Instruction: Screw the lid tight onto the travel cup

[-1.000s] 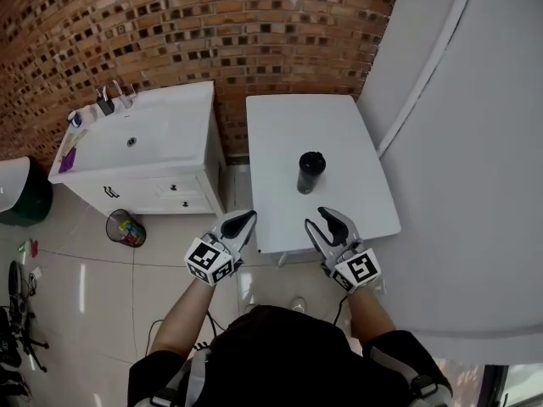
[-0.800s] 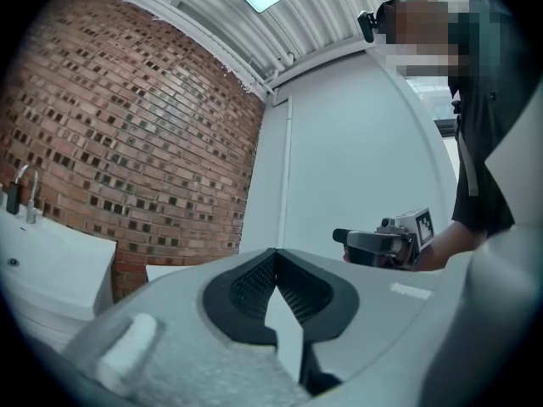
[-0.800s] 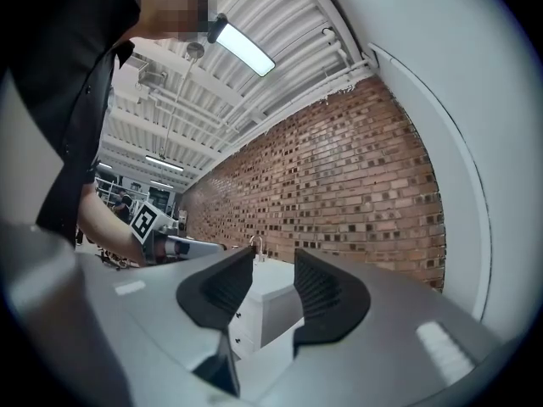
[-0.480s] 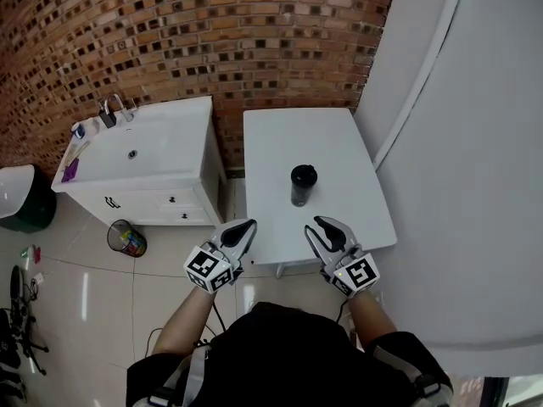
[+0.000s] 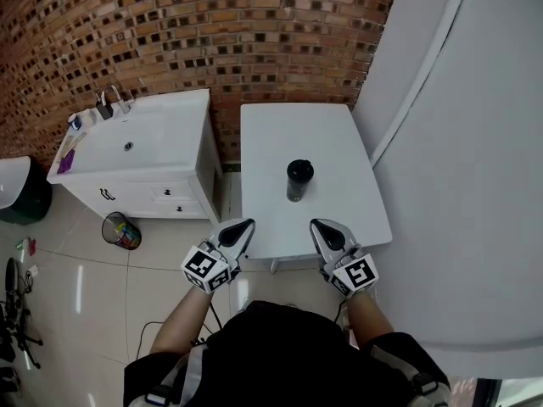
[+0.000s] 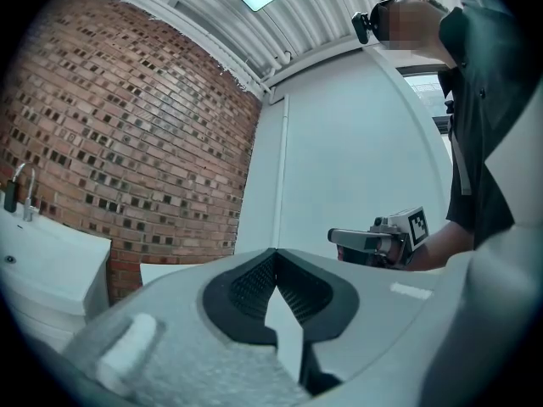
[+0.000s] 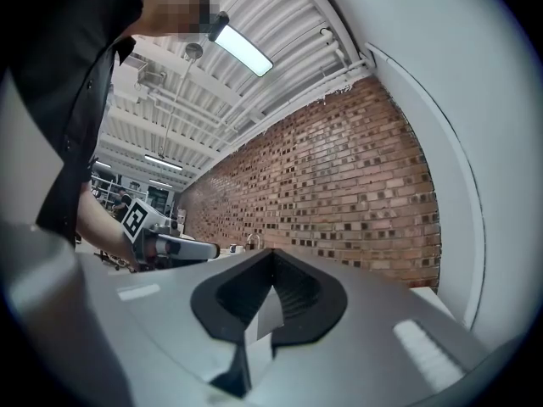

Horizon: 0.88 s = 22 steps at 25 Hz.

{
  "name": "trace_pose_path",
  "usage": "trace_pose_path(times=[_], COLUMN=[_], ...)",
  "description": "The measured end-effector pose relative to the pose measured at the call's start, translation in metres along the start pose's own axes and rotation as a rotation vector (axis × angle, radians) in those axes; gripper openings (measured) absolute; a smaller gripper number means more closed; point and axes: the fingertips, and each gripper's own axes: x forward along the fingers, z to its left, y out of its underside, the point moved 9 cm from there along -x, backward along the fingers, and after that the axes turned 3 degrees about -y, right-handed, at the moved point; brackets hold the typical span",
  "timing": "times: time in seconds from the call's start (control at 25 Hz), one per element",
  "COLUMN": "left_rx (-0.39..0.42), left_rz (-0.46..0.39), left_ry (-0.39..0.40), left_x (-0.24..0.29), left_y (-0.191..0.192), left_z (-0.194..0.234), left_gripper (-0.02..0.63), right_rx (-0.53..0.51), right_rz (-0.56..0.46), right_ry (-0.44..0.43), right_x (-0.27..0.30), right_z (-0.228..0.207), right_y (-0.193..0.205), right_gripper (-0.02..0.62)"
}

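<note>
A dark travel cup (image 5: 297,185) with its black lid (image 5: 299,170) on top stands upright in the middle of the white table (image 5: 293,125). Both grippers hover side by side in front of the table's near edge, well short of the cup. My left gripper (image 5: 247,224) is shut and holds nothing, its jaws meeting in the left gripper view (image 6: 273,254). My right gripper (image 5: 317,225) has just been closing and is now shut with nothing between its jaws (image 7: 271,253). Neither gripper view shows the cup.
A white sink cabinet (image 5: 140,147) with a faucet (image 5: 110,100) stands left of the table against the brick wall (image 5: 170,32). A small waste bin (image 5: 121,230) sits on the tiled floor. A curved white wall (image 5: 458,159) runs close along the table's right side.
The right gripper's jaws, apart in the earlier frames, have come together. The cup has stayed where it was on the table.
</note>
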Motion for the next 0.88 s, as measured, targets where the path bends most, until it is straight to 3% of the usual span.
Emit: trace_pose_path(times=[0.2,0.88], left_rx=[0.034,0.030], left_rz=[0.021,0.007], left_ry=[0.006,-0.017], left_x=[-0.002,-0.009], left_y=[0.003,0.000], left_z=[-0.001,0.011], left_gripper=[0.002,0.002], right_rx=[0.012,0.015], right_rz=[0.011,0.004], right_ry=[0.005,-0.011], right_x=[-0.002,0.006], right_z=[0.003,0.007], right_y=[-0.007,0.004], right_gripper=[0.005,0.005])
